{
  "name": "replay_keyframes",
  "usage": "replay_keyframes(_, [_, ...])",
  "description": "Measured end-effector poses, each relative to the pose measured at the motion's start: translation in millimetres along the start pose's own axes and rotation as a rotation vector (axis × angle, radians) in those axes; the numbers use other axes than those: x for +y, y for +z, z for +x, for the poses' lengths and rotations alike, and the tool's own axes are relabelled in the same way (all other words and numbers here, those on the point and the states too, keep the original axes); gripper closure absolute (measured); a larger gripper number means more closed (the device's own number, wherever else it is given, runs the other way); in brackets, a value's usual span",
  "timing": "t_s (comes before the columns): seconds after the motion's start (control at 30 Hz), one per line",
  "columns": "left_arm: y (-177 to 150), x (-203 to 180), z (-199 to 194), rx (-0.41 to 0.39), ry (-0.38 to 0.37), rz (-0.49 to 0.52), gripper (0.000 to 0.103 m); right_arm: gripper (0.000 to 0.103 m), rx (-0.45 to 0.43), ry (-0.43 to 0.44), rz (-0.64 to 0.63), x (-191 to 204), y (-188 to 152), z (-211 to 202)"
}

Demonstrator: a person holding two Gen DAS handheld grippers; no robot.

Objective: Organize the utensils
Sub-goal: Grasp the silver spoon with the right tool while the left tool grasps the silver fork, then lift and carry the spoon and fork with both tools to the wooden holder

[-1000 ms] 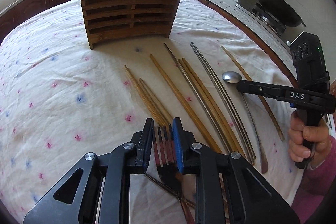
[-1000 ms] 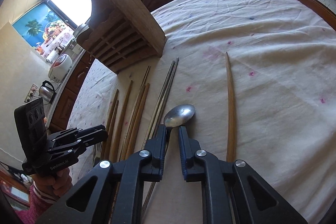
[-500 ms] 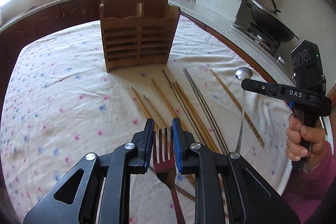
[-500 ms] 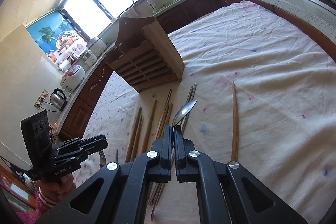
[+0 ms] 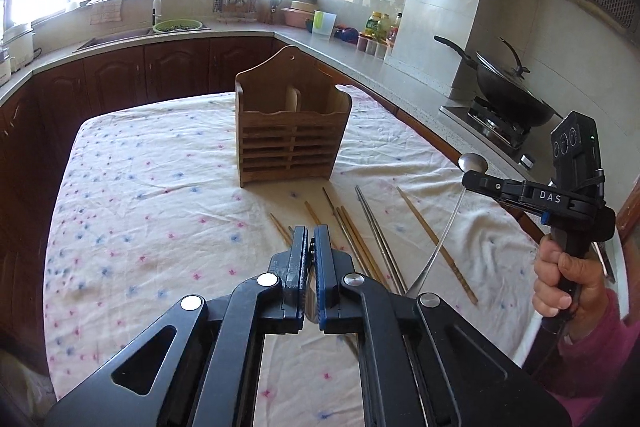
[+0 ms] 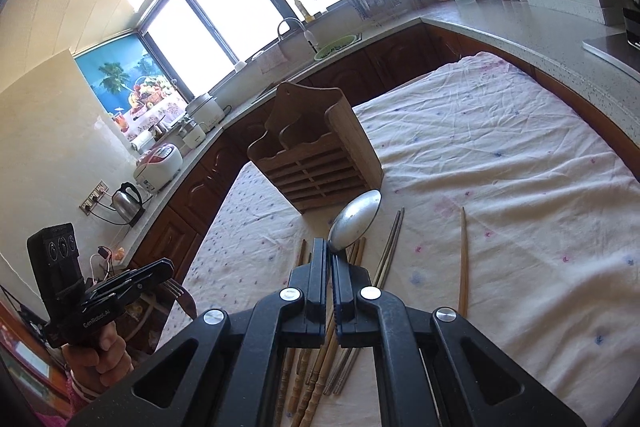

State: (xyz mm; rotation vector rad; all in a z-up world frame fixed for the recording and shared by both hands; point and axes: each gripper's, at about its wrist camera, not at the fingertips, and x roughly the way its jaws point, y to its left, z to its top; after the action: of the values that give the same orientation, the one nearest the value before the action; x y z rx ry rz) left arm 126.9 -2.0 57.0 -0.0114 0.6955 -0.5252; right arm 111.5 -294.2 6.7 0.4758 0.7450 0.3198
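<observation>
Both utensils have left the cloth since a second ago and now hang in the air, so pickup is done and the carry to the wooden holder [image 5: 294,131], at frame centre, can begin. My left gripper [image 5: 311,245] is clamped on the fork [image 6: 176,293]; in its own view only a sliver of metal shows between the pads, while the right wrist view shows the tines at lower left, pointing right and slightly up. My right gripper [image 6: 331,259] is clamped on the spoon [image 6: 356,221] at its neck: the bowl points up toward the holder, and the long axis runs down steeply, the handle tip low. The chopsticks [image 5: 360,239] lie on the cloth, unsorted.
</observation>
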Motion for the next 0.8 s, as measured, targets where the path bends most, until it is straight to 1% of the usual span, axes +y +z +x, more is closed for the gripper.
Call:
replay_keyframes(0.13, [-3, 5, -2, -0.002, 0.005, -0.024, 0.102, 0.101, -0.014, 0.005, -0.007, 4, 1, -2])
replay_keyframes(0.37, [7, 13, -11, -0.057, 0.028, -0.051, 0.102, 0.101, -0.043, 0.009, -0.017, 9, 9, -4])
replay_keyframes(0.67, [35, 29, -13, -0.155, 0.071, -0.131, 0.102, 0.101, -0.102, -0.045, -0.089, 19, 24, 0])
replay_keyframes(0.8, [59, 37, -14, -0.21, 0.118, -0.155, 0.102, 0.101, -0.132, -0.067, -0.129, 25, 39, 7])
